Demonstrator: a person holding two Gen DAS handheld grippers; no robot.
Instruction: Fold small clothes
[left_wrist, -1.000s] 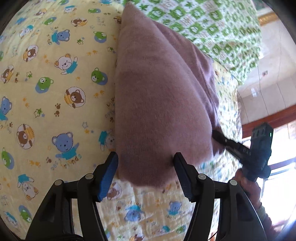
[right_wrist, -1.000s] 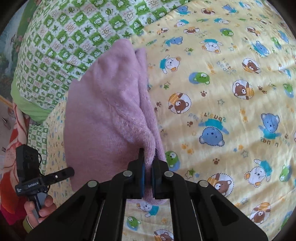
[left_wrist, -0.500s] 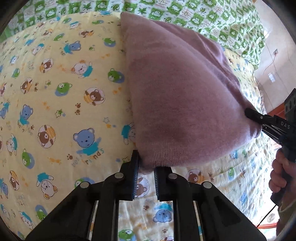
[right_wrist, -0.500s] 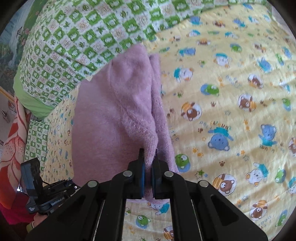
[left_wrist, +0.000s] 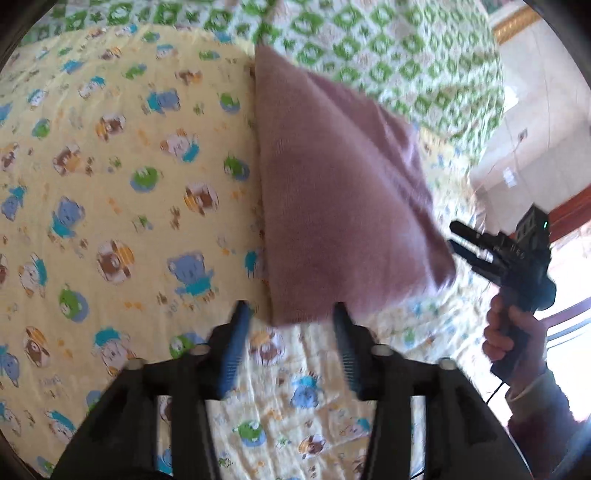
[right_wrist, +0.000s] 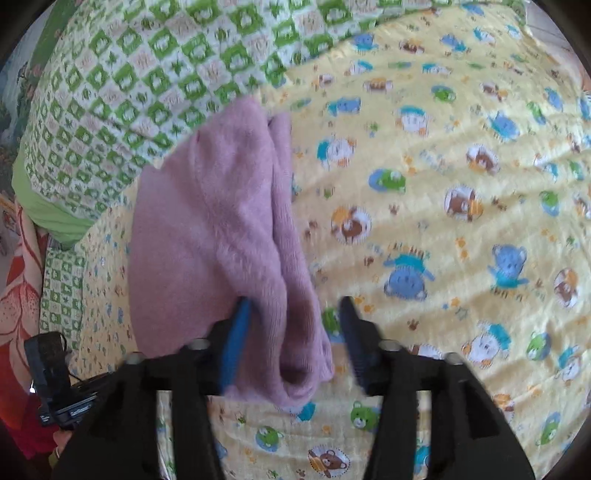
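Observation:
A folded mauve knit garment (left_wrist: 340, 206) lies on the yellow bear-print sheet (left_wrist: 110, 184). My left gripper (left_wrist: 291, 317) is open, its fingertips on either side of the garment's near edge. In the right wrist view the same garment (right_wrist: 221, 229) lies folded with a thick rolled edge near the camera. My right gripper (right_wrist: 295, 310) is open, with that edge lying between its jaws. The right gripper also shows in the left wrist view (left_wrist: 458, 236), open, just off the garment's right corner.
A green and white checked quilt (right_wrist: 147, 74) lies behind the garment at the head of the bed. The bed's edge, a tiled floor (left_wrist: 535, 110) and a window lie to the right. A red floral cloth (right_wrist: 18, 280) lies at the far left.
Both grippers were shut on the garment's edges half a second ago. Both have opened and let go. The garment now rests flat on the sheet.

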